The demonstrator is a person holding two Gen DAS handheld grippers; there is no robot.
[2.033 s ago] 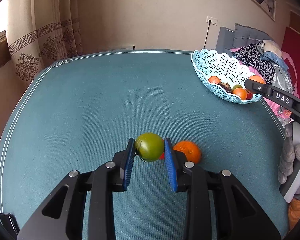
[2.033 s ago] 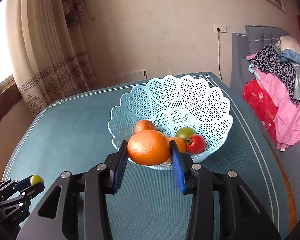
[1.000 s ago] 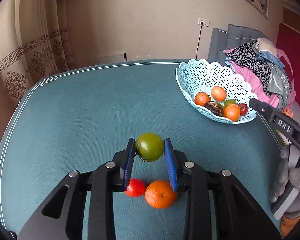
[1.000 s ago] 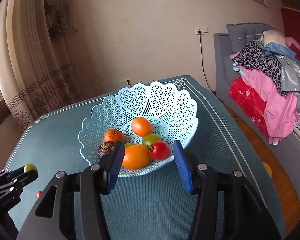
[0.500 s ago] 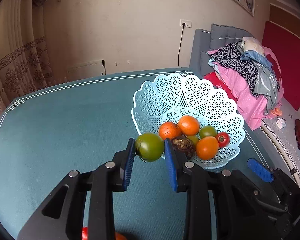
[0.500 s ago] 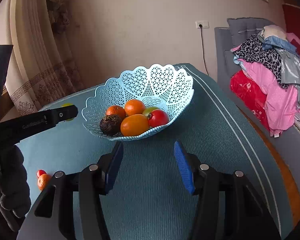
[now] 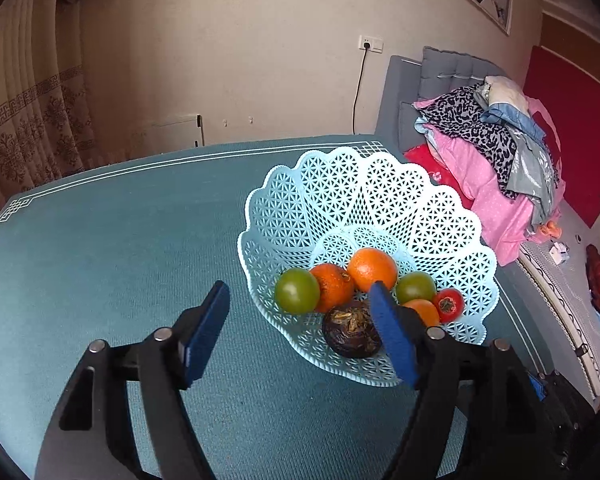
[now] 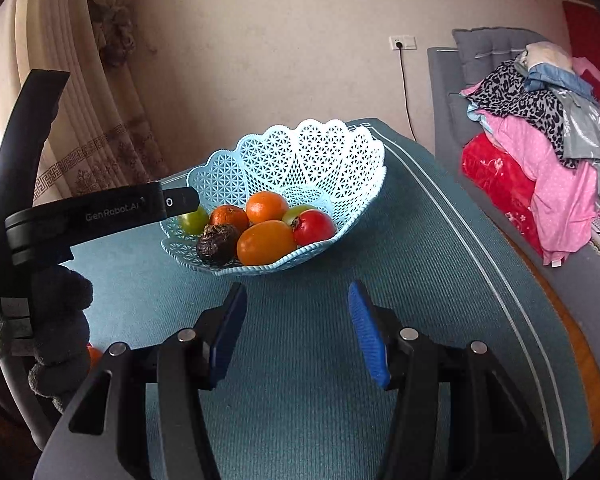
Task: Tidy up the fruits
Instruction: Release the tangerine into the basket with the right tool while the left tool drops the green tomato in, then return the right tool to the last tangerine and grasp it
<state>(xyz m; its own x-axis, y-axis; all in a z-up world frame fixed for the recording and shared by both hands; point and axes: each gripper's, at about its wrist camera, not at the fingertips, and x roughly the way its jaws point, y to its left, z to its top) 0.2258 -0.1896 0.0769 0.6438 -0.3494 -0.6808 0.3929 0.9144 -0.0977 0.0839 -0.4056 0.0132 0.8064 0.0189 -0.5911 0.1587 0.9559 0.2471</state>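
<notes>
A light blue lattice basket (image 7: 380, 168) stands on the teal table and holds oranges (image 7: 372, 268), a red tomato (image 7: 447, 304), a dark wrinkled fruit (image 7: 350, 336) and two green tomatoes. One green tomato (image 7: 297, 291) lies at the basket's near left rim. My left gripper (image 7: 298, 296) hovers over it with jaws opening, pads clear of the fruit. In the right wrist view the left fingers (image 8: 176, 202) reach over that green tomato (image 8: 194, 220). My right gripper (image 8: 296, 296) stands open and empty, short of the basket (image 8: 300, 148).
A gloved hand (image 8: 56, 320) holds the left tool at the left; an orange (image 8: 94, 354) on the table peeks from behind it. A bed with piled clothes (image 8: 540, 120) lies right of the table edge. Curtains (image 7: 32, 120) hang at the back left.
My left gripper carried the green tomato over to the basket, then its jaws spread and the tomato came to rest inside. The right gripper, having let its orange go, drew back from the basket.
</notes>
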